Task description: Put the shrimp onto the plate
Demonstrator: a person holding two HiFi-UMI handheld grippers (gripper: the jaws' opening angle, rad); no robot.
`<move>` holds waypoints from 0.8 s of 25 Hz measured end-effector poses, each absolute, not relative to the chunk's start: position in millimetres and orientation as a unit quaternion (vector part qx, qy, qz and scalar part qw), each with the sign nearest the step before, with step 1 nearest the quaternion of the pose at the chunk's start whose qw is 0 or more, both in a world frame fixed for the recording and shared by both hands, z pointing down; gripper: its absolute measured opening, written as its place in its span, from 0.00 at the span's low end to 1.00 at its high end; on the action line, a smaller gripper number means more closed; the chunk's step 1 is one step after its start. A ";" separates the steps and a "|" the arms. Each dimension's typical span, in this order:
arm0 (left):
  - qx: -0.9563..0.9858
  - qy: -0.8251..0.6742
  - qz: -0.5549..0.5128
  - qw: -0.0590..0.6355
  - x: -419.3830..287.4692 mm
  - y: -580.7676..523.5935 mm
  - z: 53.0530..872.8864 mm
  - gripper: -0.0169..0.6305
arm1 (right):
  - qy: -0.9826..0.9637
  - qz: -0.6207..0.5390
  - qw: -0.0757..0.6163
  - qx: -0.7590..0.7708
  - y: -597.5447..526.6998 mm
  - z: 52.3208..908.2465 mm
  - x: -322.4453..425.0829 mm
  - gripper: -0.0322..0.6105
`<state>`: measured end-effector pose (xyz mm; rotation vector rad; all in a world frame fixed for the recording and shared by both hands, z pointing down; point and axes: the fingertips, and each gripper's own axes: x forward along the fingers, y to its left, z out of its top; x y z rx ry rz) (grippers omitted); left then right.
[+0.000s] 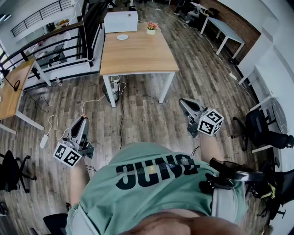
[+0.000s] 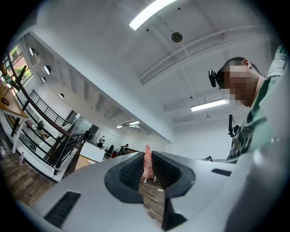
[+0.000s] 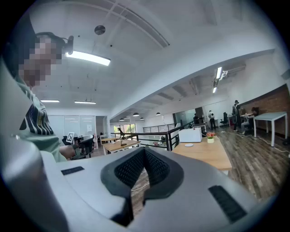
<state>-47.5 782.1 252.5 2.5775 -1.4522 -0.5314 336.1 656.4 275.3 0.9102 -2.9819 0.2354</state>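
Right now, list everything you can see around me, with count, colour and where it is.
table: one, light wood top, white legs, straight ahead
plate: one, white, toward the table's far end
box: one, white, beyond the plate
flower pot: one, white with pink flowers, right of the box
shrimp: one, pink, in the left gripper
left gripper: one, grey, shut on the shrimp
right gripper: one, grey, shut, empty

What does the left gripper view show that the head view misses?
Only the left gripper view shows the shrimp, pinched by the left gripper, plus ceiling lights. Only the head view shows that gripper's marker cube and the flower pot on the table. Both show the person's green shirt and the wooden floor.
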 end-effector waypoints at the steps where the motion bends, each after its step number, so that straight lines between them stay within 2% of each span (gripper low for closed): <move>1: 0.856 -0.481 -0.176 0.068 -46.3 781.1 252.5 0.12 | -0.954 0.075 0.007 0.291 655.5 275.0 336.1 0.06; 20: 0.861 -0.471 -0.179 0.070 -35.3 775.6 251.0 0.12 | -0.956 0.069 0.007 0.285 653.5 271.4 338.3 0.06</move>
